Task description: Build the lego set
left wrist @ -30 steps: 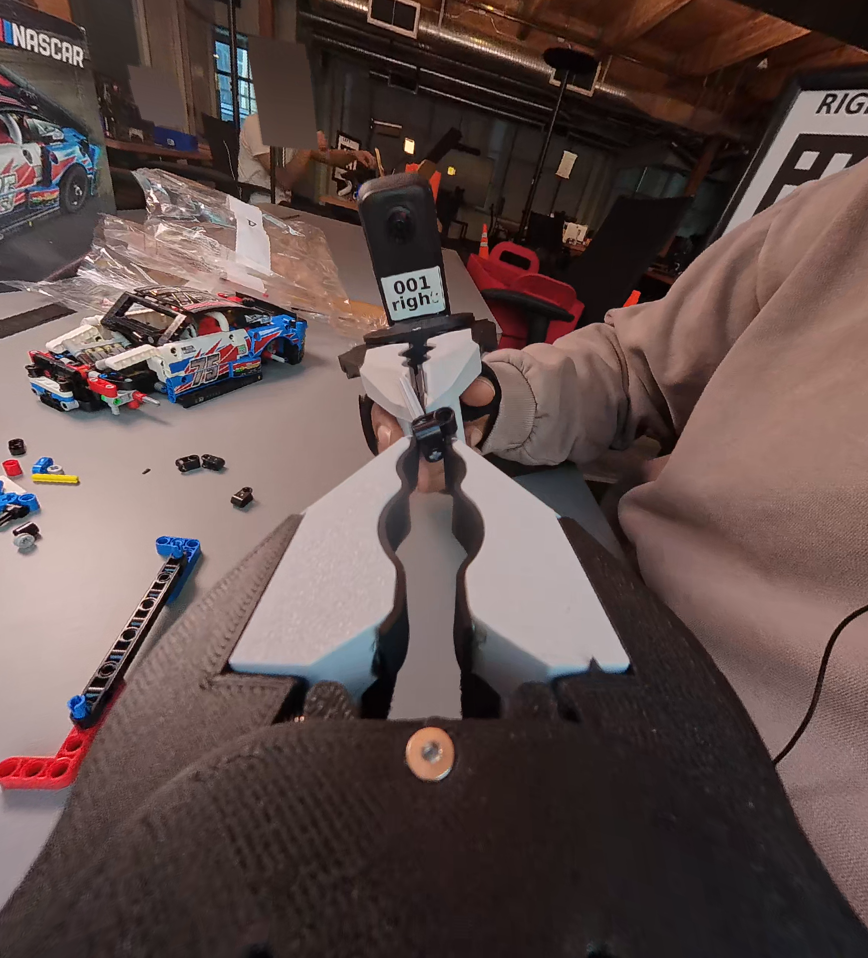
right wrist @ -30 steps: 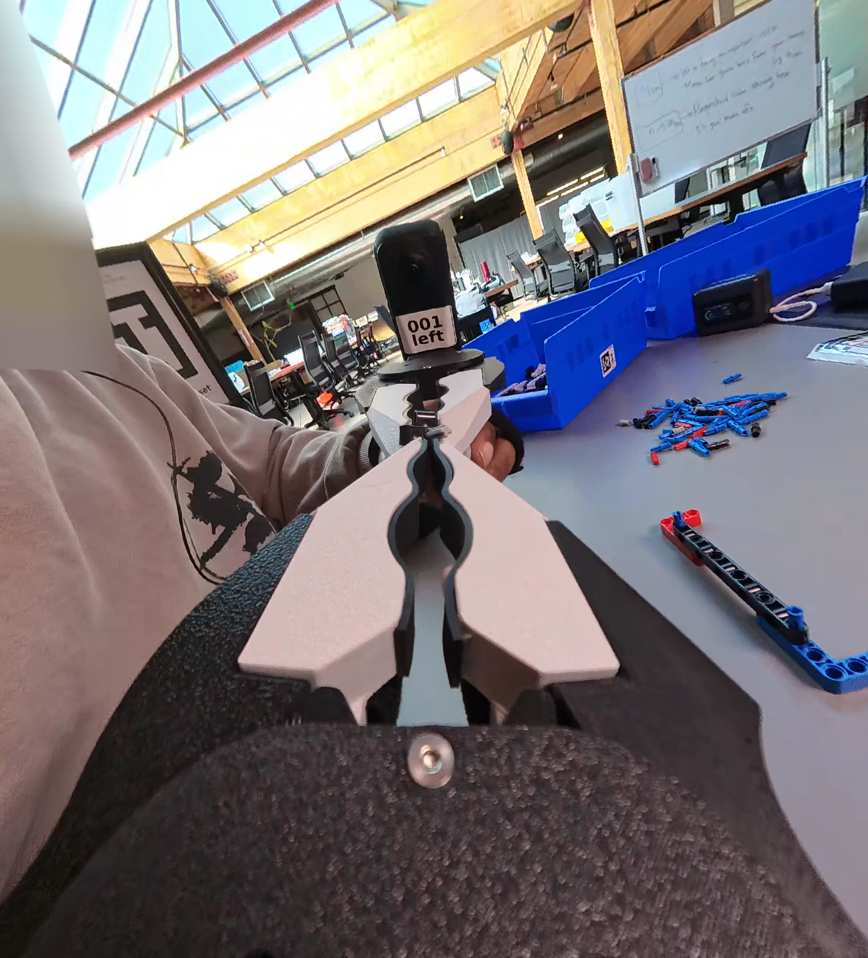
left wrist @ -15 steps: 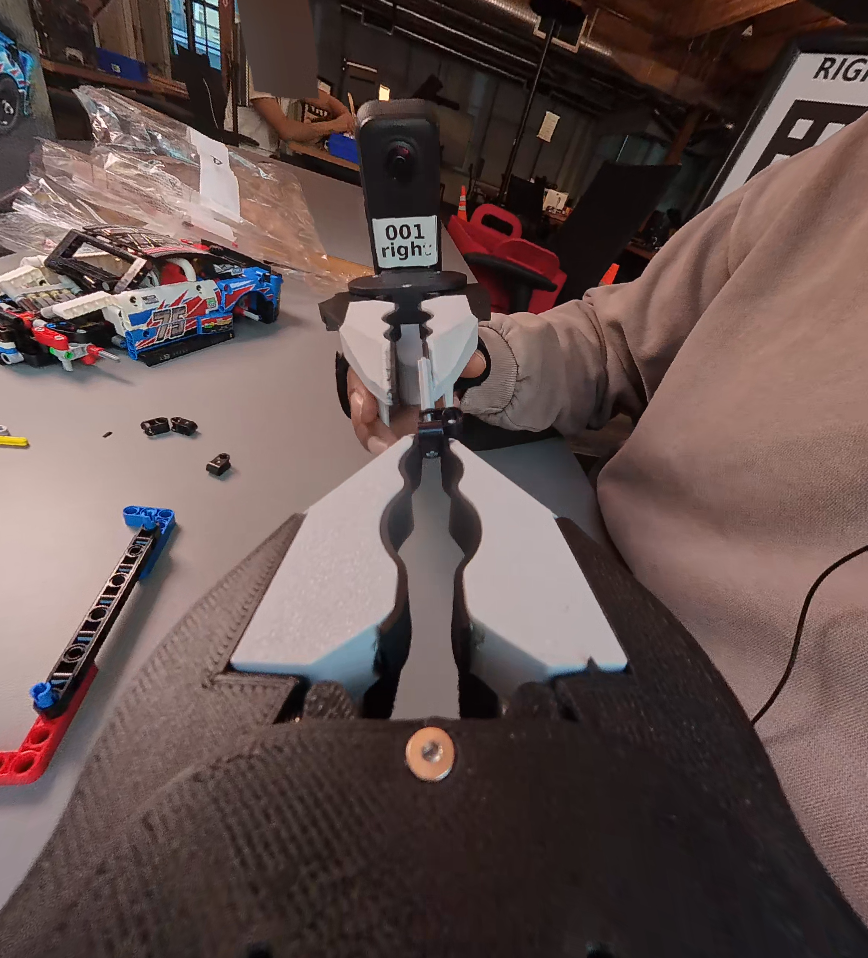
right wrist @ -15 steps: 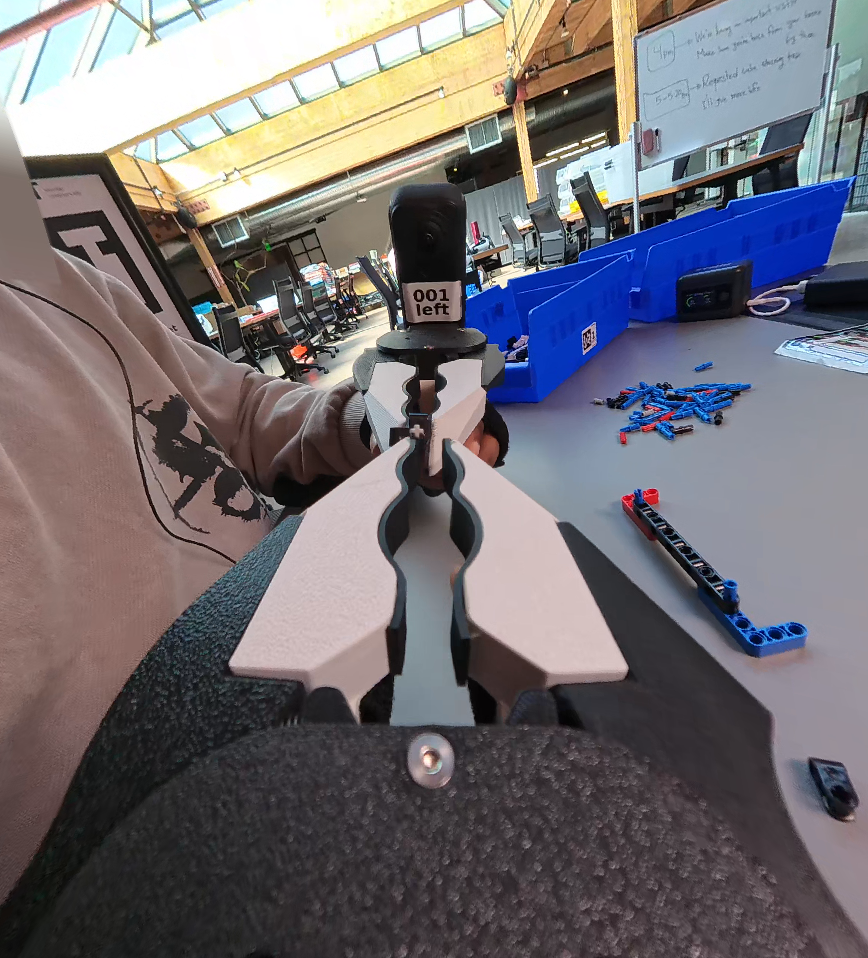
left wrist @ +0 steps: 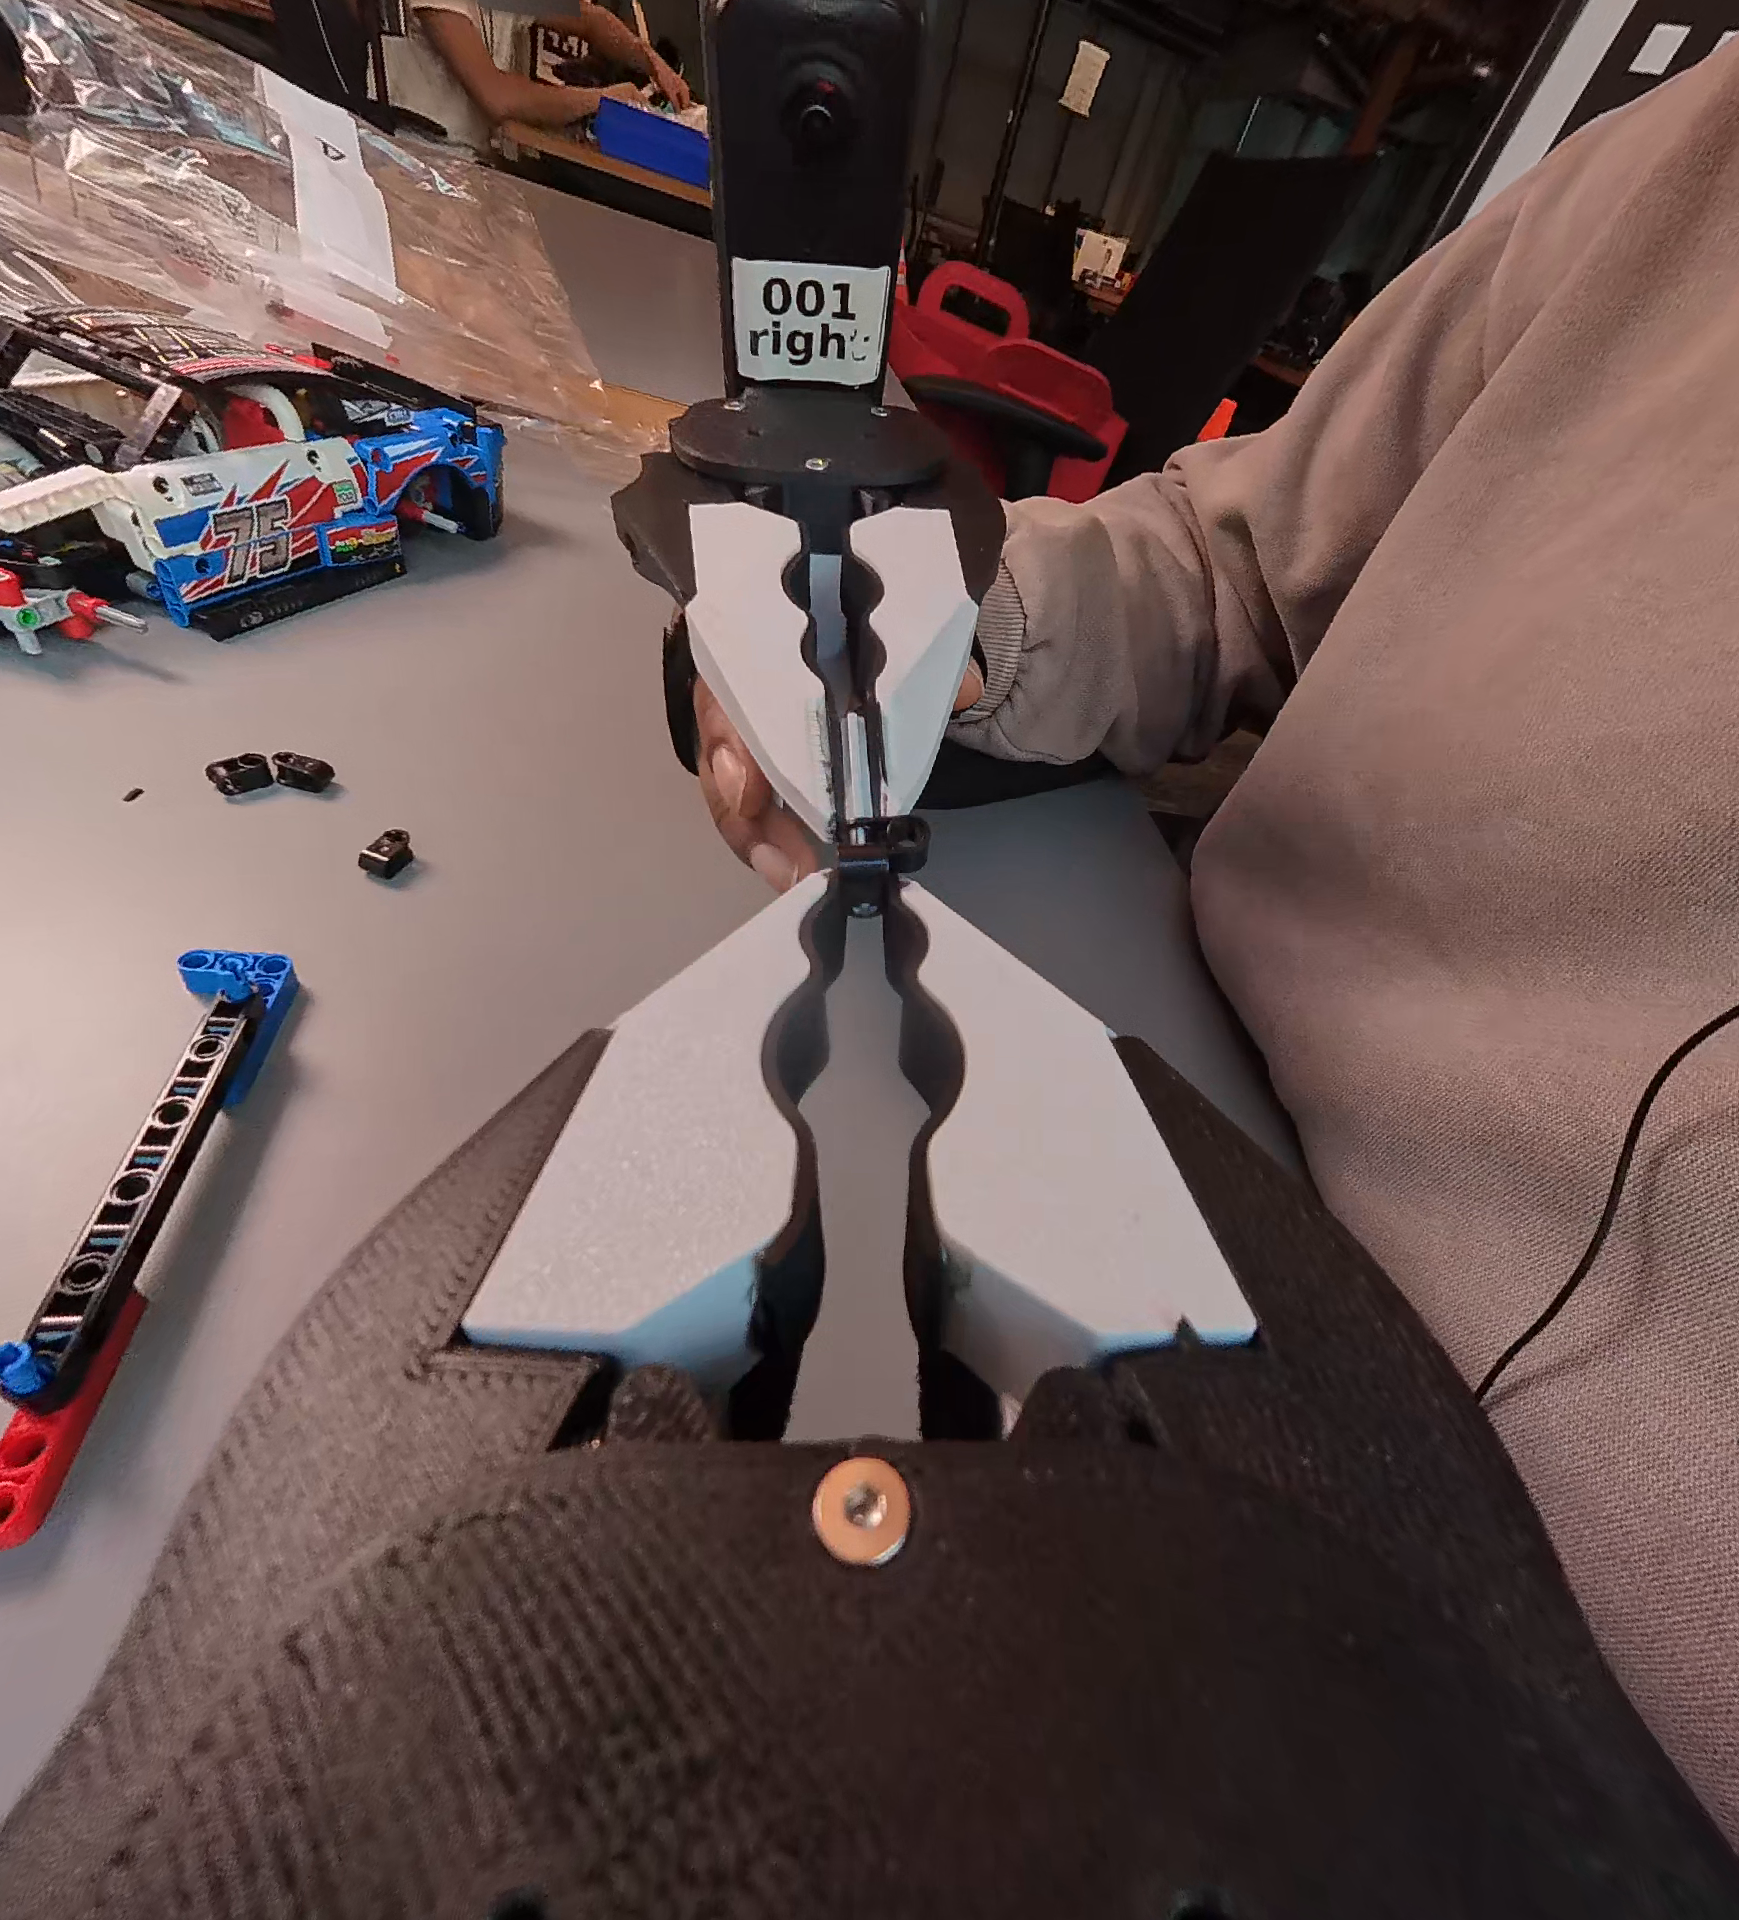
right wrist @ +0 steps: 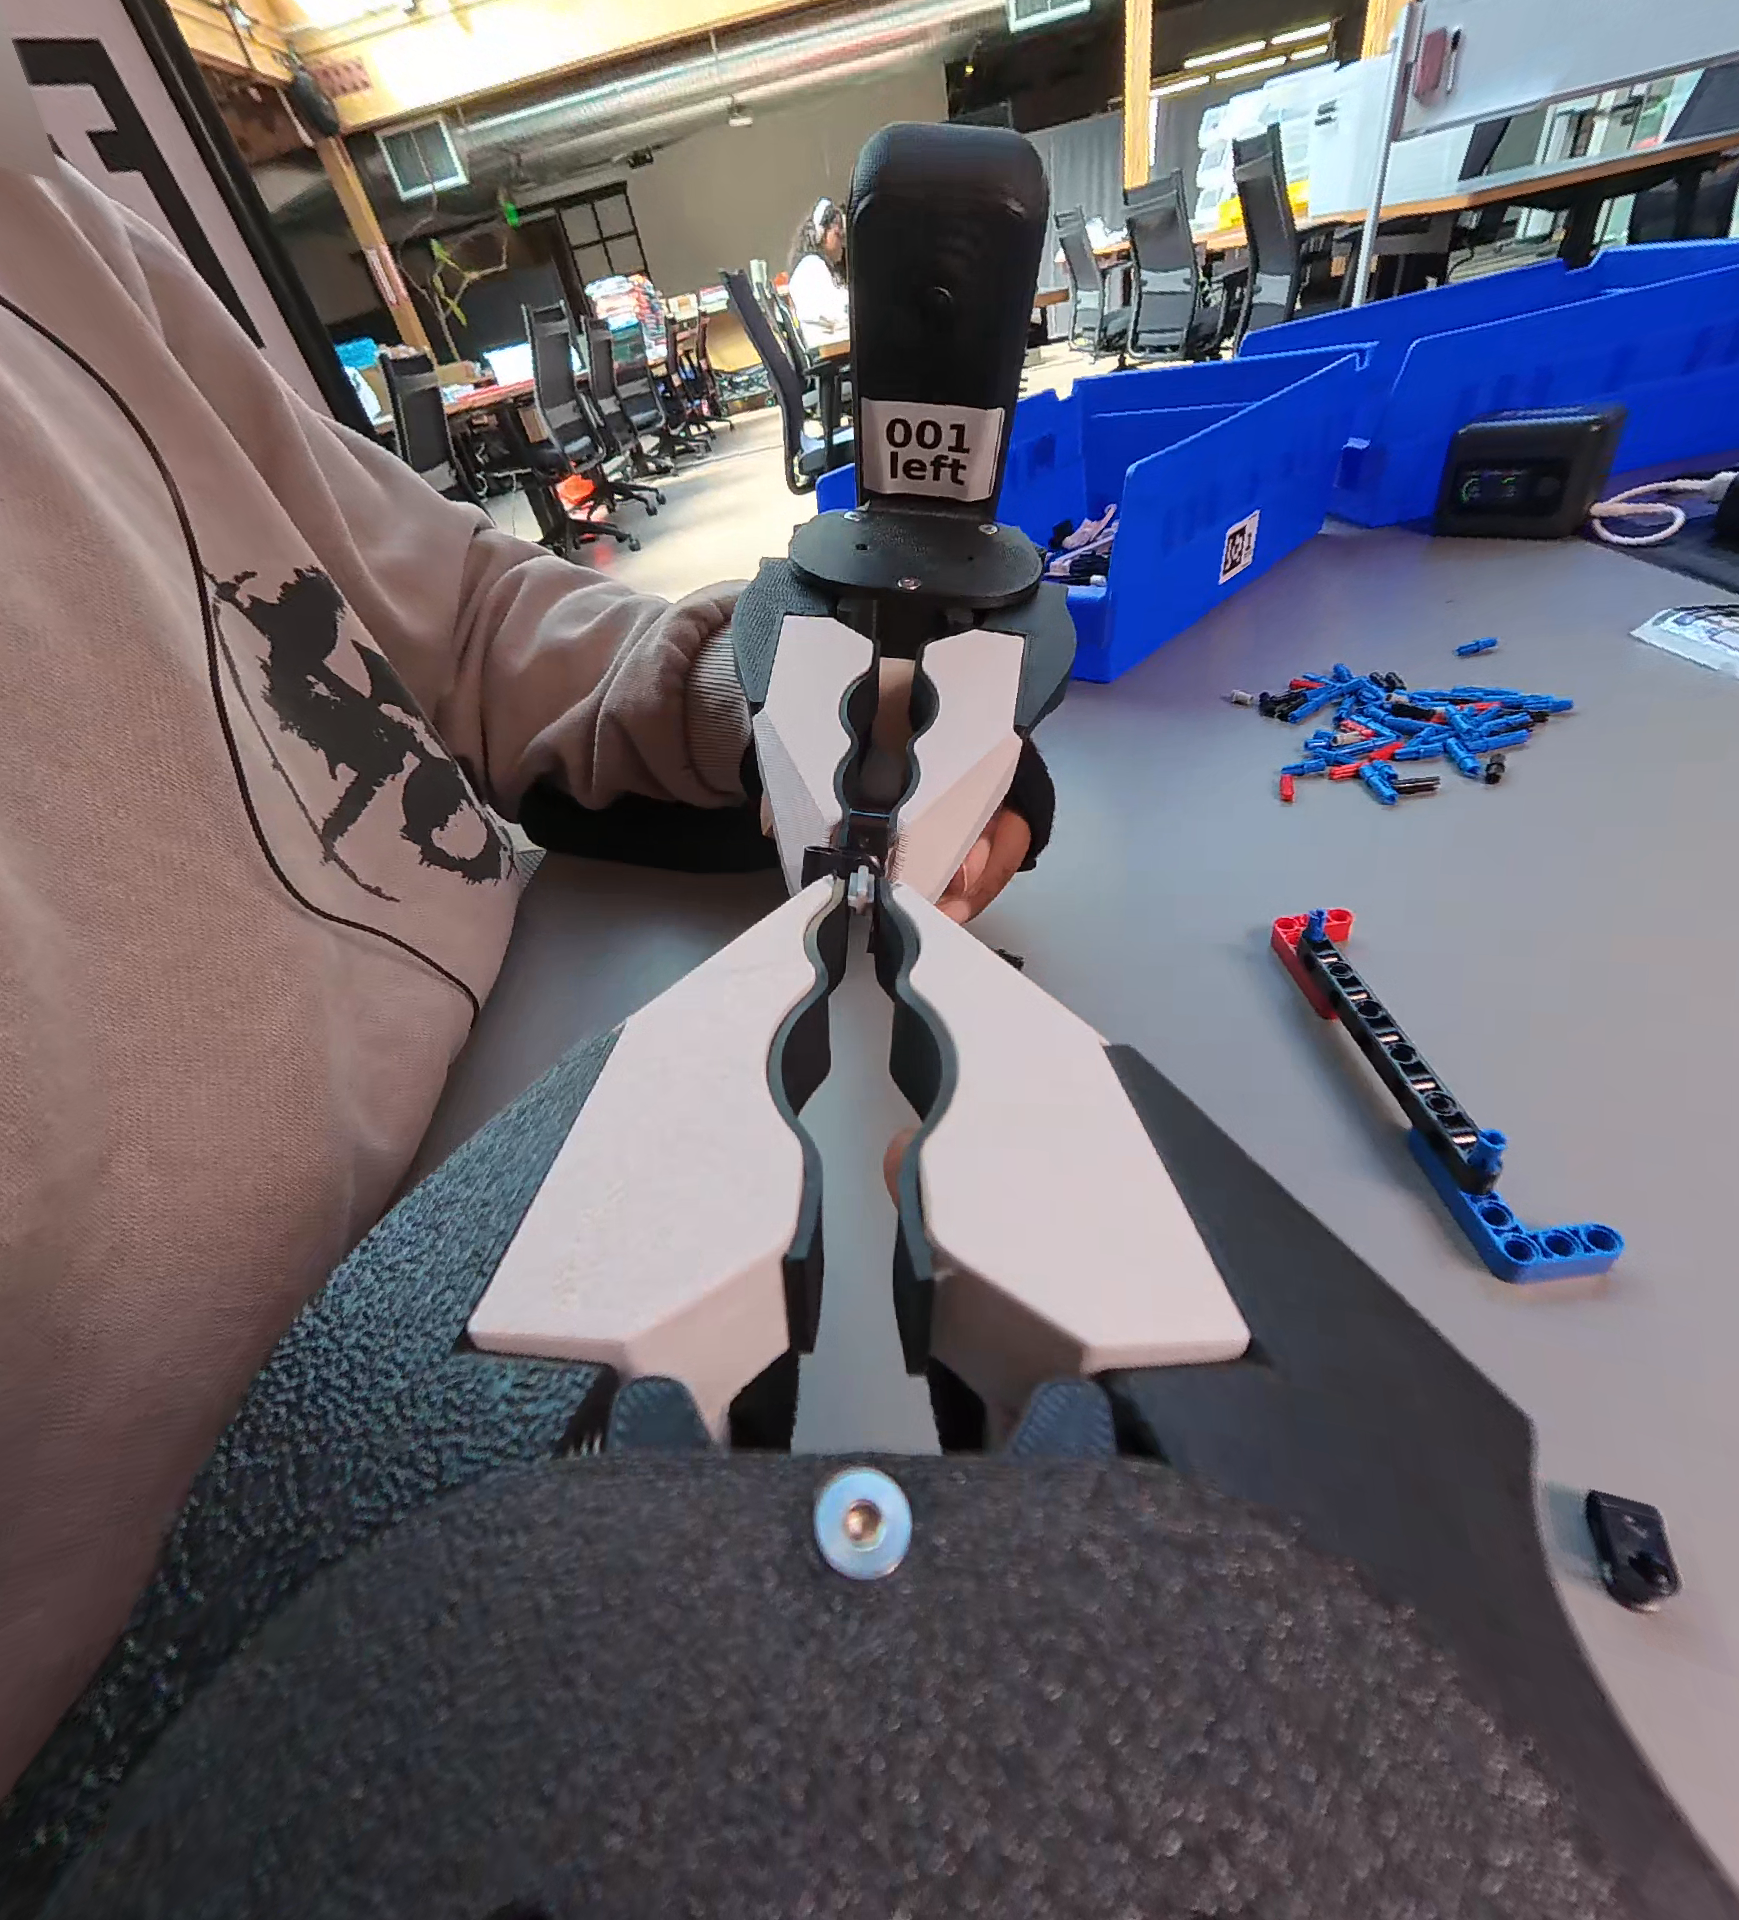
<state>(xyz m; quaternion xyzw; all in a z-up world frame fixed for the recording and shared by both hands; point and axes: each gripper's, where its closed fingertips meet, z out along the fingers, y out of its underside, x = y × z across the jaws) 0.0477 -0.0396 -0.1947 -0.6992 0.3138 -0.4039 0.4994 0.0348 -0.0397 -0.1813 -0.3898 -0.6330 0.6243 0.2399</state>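
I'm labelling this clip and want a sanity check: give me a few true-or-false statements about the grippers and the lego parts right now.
1. The left gripper and right gripper meet tip to tip above the grey table. True.
2. The long black lego beam with red and blue angled ends is held in the left gripper. False: it lies on the table.
3. The partly built blue, white and red lego race car stands on the table. True.
4. The pile of small blue pins sits inside the blue plastic bin. False: it lies on the table.
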